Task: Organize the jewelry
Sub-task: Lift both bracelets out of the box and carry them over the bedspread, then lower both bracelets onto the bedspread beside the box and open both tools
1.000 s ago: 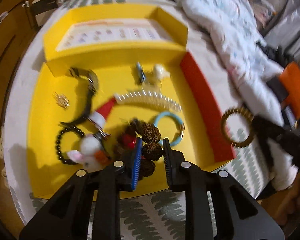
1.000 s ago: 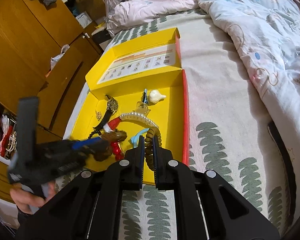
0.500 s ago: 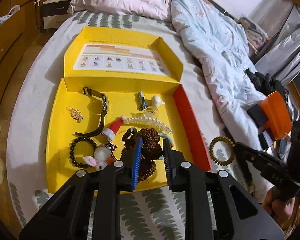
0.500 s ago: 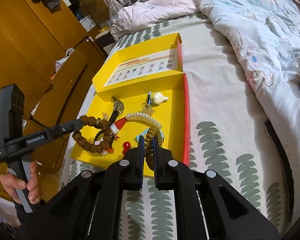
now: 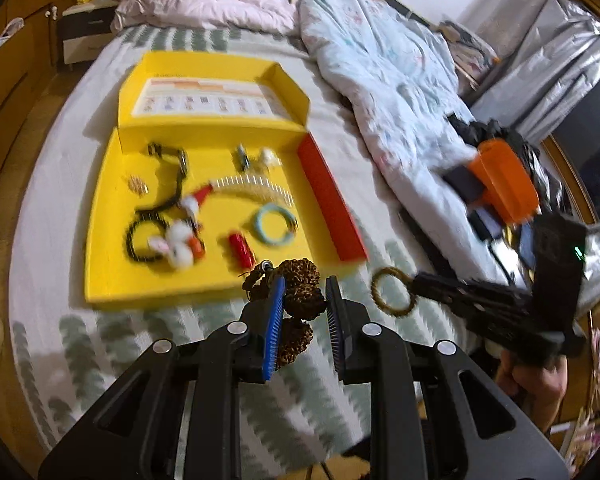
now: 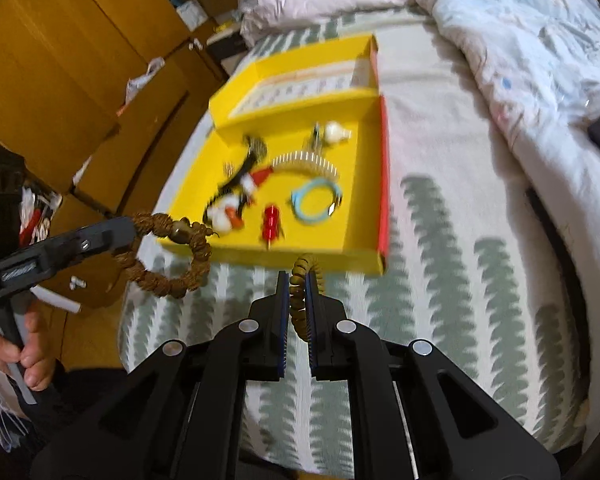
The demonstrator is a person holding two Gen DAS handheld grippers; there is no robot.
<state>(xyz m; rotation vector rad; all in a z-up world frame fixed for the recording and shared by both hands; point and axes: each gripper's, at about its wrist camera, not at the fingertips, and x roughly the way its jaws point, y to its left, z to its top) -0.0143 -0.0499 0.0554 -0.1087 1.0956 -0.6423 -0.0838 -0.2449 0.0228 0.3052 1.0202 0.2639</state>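
My left gripper (image 5: 302, 294) is clamped on a brown rudraksha bead bracelet (image 5: 296, 300); the knobbly beads sit squarely between the blue-edged pads, with part of the loop bunched above the fingertips and part hanging below them. From the right wrist view the same bracelet (image 6: 168, 254) dangles as an open ring from the left gripper (image 6: 130, 230), off the near left corner of the yellow box (image 6: 332, 258) and above the edge of the bed.

My right gripper (image 6: 296, 280) is closed tight on a golden spiral hair tie (image 6: 302, 292), which runs up between the pads and curls out past the tips. In the left wrist view that hair tie (image 5: 392, 294) hangs as a ring from the right gripper (image 5: 416, 282), just off the box's red side flap (image 5: 328, 200).

Both grippers are held clear of the box, over the leaf-patterned bedsheet (image 5: 148, 332). Inside the box lie a light blue bangle (image 5: 274, 224), a red clip (image 5: 242, 248), a pearl hair comb (image 5: 256, 188), a black watch (image 5: 176, 176), a black bead bracelet (image 5: 134, 240) and a white rabbit hair clip (image 5: 176, 240), all blurred.
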